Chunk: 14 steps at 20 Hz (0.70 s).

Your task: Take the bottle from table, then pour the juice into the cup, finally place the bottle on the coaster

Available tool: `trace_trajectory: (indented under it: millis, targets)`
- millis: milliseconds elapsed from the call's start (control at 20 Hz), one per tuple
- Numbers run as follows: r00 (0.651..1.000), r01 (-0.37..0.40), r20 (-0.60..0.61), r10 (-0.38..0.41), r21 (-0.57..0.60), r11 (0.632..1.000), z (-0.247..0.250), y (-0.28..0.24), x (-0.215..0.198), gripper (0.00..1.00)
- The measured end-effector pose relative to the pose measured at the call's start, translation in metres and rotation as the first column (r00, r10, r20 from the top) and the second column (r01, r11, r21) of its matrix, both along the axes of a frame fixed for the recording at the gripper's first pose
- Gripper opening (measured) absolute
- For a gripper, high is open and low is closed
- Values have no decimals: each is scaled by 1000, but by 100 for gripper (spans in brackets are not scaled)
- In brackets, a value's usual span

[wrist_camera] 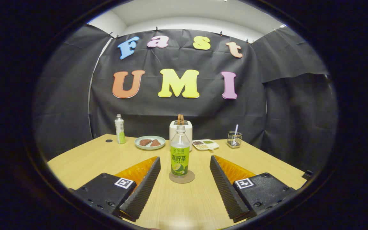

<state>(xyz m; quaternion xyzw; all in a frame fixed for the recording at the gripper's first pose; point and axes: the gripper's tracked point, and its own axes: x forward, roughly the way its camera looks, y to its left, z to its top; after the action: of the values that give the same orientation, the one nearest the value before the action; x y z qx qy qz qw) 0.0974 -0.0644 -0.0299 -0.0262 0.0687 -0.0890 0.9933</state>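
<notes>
Bottle (180, 152) upright on coaster (181, 177), worktop (85, 159) centre, just ahead of gripper (185, 163); jaws spread wide, touching nothing.

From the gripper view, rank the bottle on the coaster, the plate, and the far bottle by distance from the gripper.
The gripper is open.
1. Bottle on the coaster: upright, just ahead of the fingertips, in line with the gap.
2. Plate: well beyond, left of centre.
3. Far bottle: near the wall, left of the plate, slightly farther back.
</notes>
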Motion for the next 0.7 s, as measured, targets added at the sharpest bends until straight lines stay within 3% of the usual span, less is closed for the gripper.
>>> trace_trajectory:
  millis: [700]
  targets:
    - [998, 0, 66, -2, 32, 999, -10, -14, -64, 100]
